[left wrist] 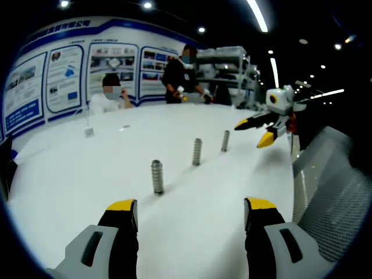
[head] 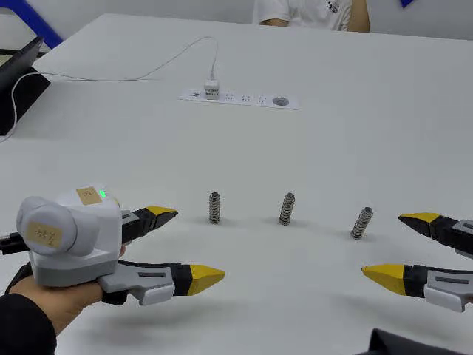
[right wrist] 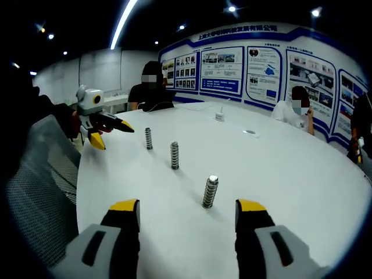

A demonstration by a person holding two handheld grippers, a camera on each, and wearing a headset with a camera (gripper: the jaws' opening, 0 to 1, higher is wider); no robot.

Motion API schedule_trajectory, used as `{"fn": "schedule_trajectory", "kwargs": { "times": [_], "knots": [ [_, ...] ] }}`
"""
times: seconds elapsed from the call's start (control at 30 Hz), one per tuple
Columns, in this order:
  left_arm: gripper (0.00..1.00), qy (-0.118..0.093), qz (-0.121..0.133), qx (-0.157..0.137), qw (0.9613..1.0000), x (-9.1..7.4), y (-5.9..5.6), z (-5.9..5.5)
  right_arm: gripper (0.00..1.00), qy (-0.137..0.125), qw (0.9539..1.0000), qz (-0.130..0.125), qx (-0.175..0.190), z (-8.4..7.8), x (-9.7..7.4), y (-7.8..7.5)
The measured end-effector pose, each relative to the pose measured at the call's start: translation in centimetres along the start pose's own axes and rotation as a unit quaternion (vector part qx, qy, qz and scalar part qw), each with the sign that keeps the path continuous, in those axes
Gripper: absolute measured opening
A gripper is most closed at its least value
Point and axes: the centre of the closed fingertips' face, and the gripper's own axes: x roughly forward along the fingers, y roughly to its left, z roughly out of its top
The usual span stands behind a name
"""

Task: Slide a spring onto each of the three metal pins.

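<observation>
Three metal pins stand in a row on the white table, each with a spring around it: the left spring (head: 214, 208), the middle spring (head: 287, 209) and the right spring (head: 361, 222), which leans a little. My left gripper (head: 194, 246) is open, low at the left, its yellow tips short of the left spring. In the left gripper view the nearest spring (left wrist: 157, 176) stands ahead of the open jaws. My right gripper (head: 403, 247) is open at the right edge, beside the right spring, and its own view has that spring (right wrist: 210, 191) just ahead. Both hold nothing.
A white power strip (head: 239, 97) with a plugged charger and cable lies further back on the table. A dark monitor edge (head: 18, 78) sits at the far left. A person sits at the table's far side (head: 310, 13). More people are in the background.
</observation>
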Motion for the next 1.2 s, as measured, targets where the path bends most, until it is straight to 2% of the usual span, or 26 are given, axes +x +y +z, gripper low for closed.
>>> {"fn": "schedule_trajectory", "kwargs": {
  "times": [1.2],
  "knots": [
    [0.76,-0.002,0.003,-0.001,1.0000,-0.13,0.22,0.18,0.69,-0.009,0.9999,-0.007,0.009,0.30,0.02,-0.29]
  ]
}}
